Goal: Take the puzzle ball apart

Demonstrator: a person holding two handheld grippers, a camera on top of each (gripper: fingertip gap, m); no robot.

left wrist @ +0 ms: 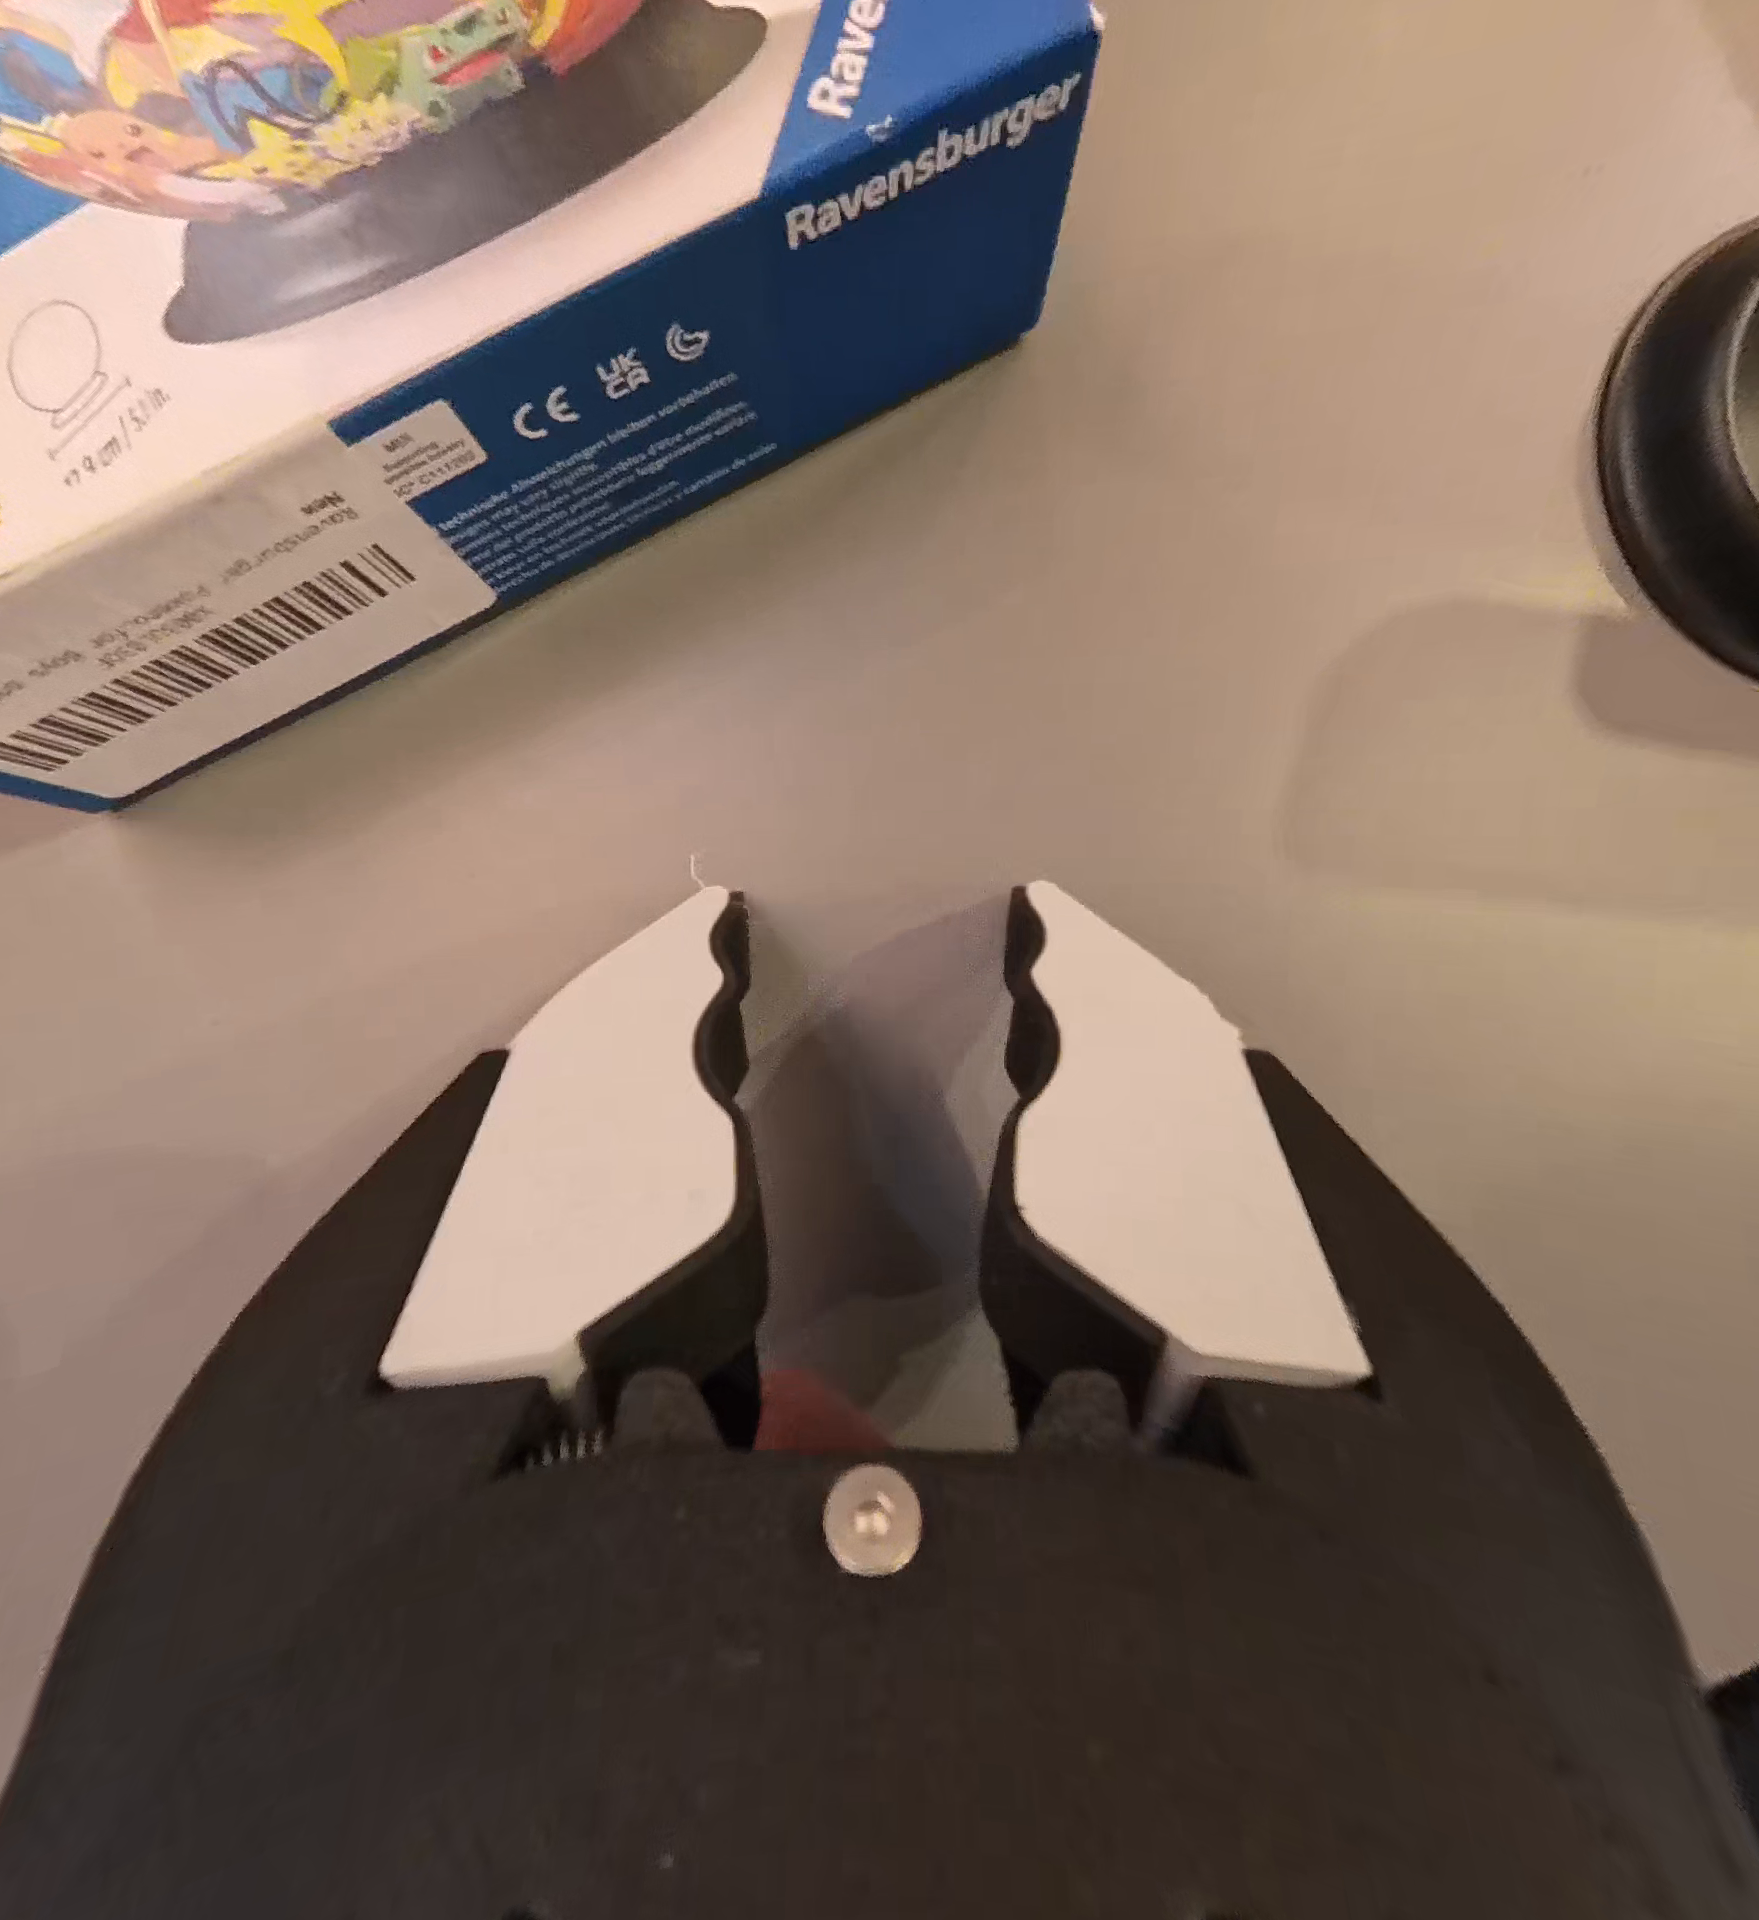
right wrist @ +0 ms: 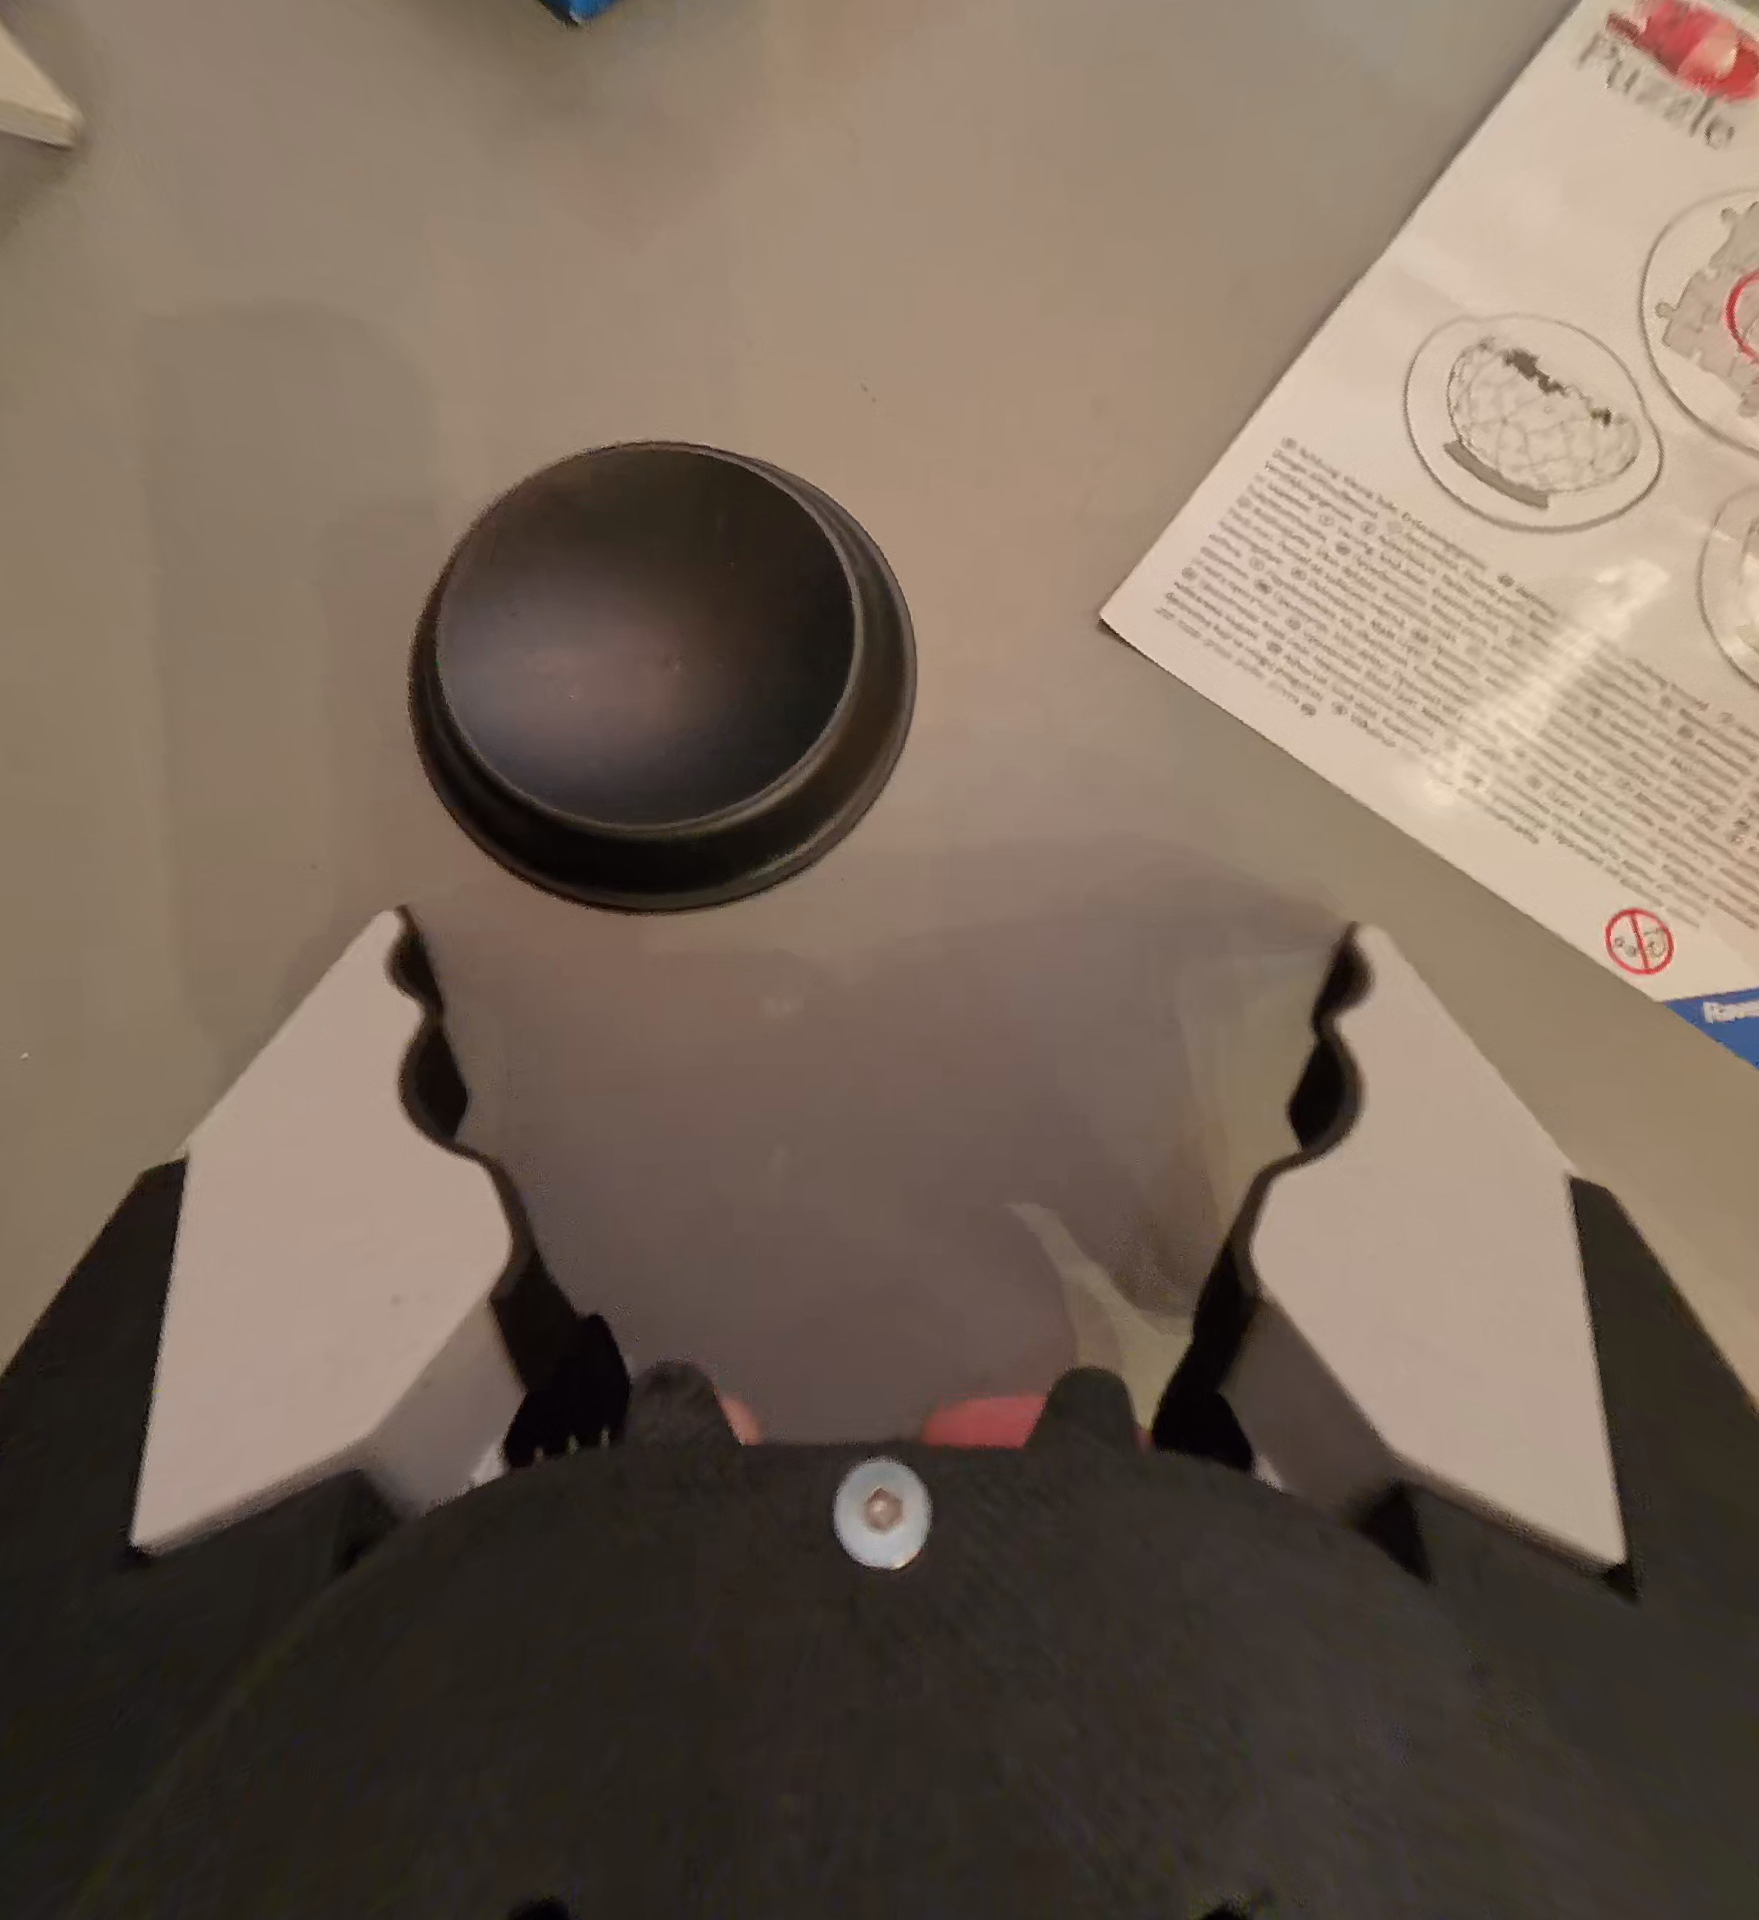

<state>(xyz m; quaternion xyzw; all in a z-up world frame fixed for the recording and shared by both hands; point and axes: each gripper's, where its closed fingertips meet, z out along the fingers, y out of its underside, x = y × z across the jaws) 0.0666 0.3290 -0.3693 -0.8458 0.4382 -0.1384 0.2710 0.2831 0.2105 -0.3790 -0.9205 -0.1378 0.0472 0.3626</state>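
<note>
**Two grippers empty, puzzle ball not in view**

I read the left gripper [left wrist: 875, 904] as partly spread and the right gripper [right wrist: 880, 925] as spread wide; neither grasps anything. The puzzle ball appears in neither view, so I cannot tell where it is. The black stand [right wrist: 662, 675] sits bare on the grey desk [right wrist: 958, 260], ahead of the right gripper. I judge the step as locating the ball; the next move calls for finding it before any grasp. The puzzle box [left wrist: 335, 364] lies ahead-left of the left gripper; the instruction sheet [right wrist: 1529, 571] lies beyond the stand's right side.
</note>
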